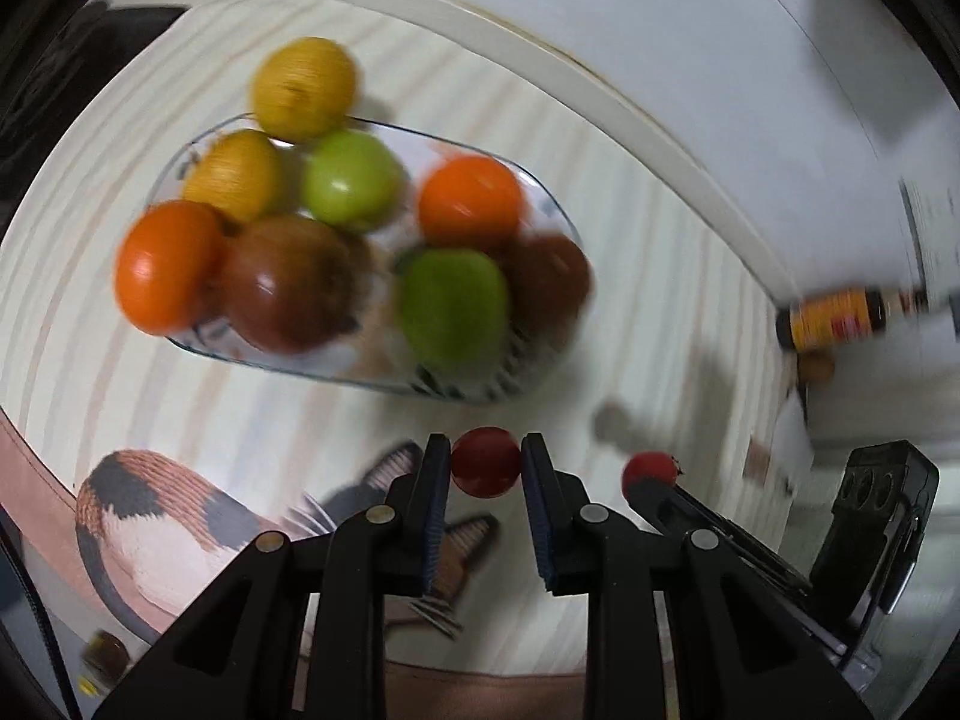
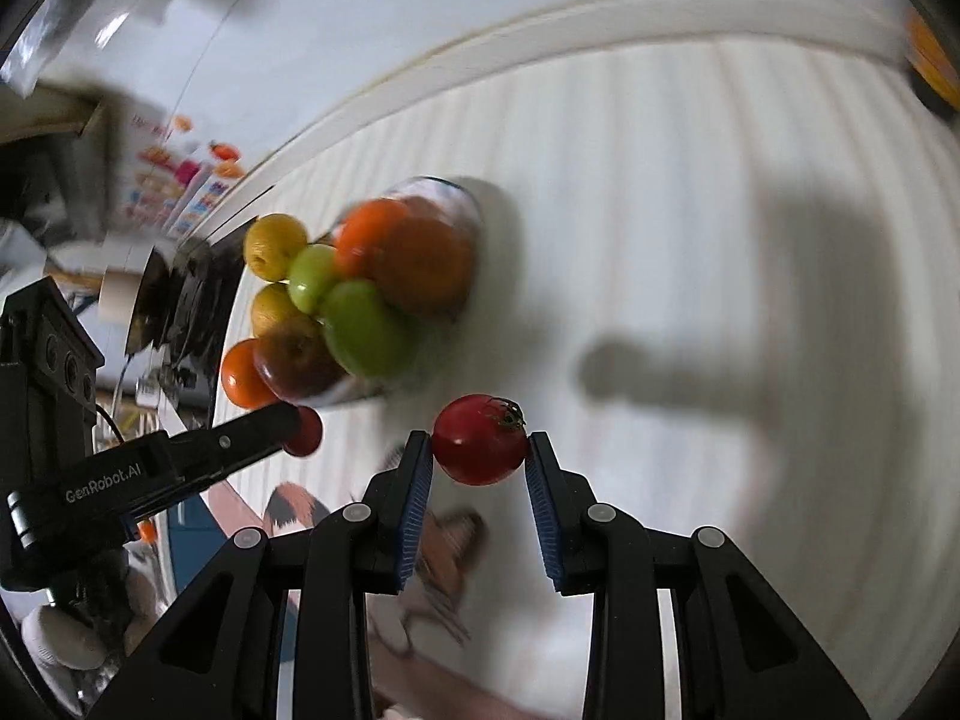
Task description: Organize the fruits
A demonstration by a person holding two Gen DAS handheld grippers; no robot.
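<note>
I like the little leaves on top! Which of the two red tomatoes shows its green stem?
The red tomato in the right hand-held gripper shows a green stem. The one in the left hand-held gripper shows none.

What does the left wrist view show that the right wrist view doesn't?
Only left wrist: an orange-labelled bottle lying on its side at the table's far edge.

Only right wrist: the green stem on the red tomato held by the right gripper.

Both: the clear glass bowl piled with orange, green, yellow and dark red fruit, and the small red tomato pinched in the left gripper.
</note>
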